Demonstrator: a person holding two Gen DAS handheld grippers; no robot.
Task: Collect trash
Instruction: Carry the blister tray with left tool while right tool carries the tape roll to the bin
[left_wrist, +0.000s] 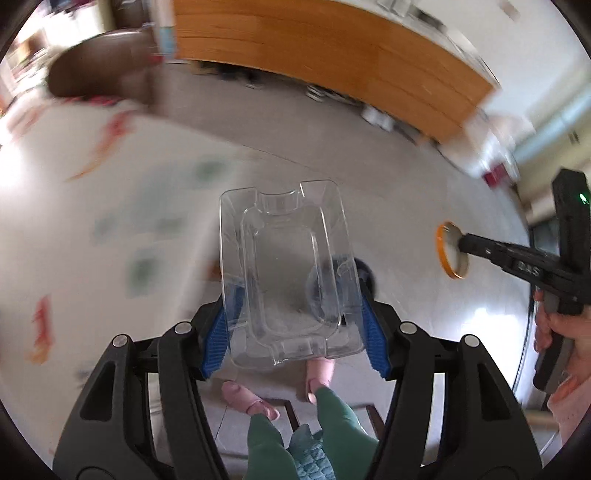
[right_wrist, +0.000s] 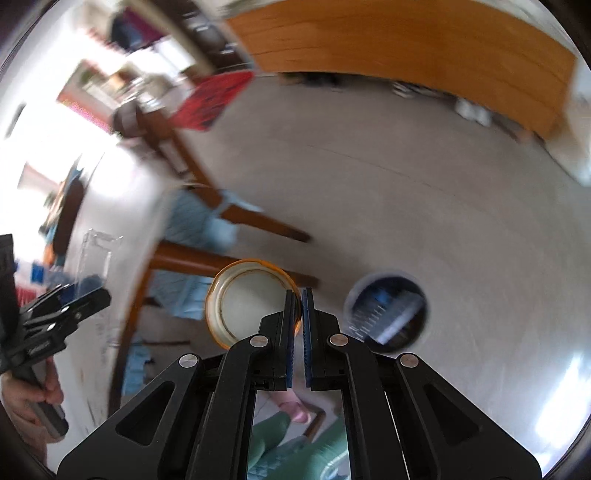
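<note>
My left gripper (left_wrist: 293, 295) is shut on a clear plastic tray (left_wrist: 286, 273), held in the air over the floor. Its blue pads press the tray's two sides. My right gripper (right_wrist: 299, 295) is shut on the rim of an orange-rimmed jar lid (right_wrist: 247, 302), also held in the air. The lid (left_wrist: 450, 249) and the right gripper (left_wrist: 465, 243) show at the right of the left wrist view. The tray (right_wrist: 98, 258) and the left gripper (right_wrist: 81, 291) show at the left of the right wrist view. A round dark bin (right_wrist: 386, 308) stands on the floor below, seen through the tray (left_wrist: 332, 280) too.
A white table with a patterned cloth (left_wrist: 92, 206) lies to the left. Wooden chair legs (right_wrist: 229, 214) stand beside it. A wooden cabinet (left_wrist: 332, 62) runs along the far wall. The person's feet (left_wrist: 251, 398) are on the grey floor (right_wrist: 406, 184) below.
</note>
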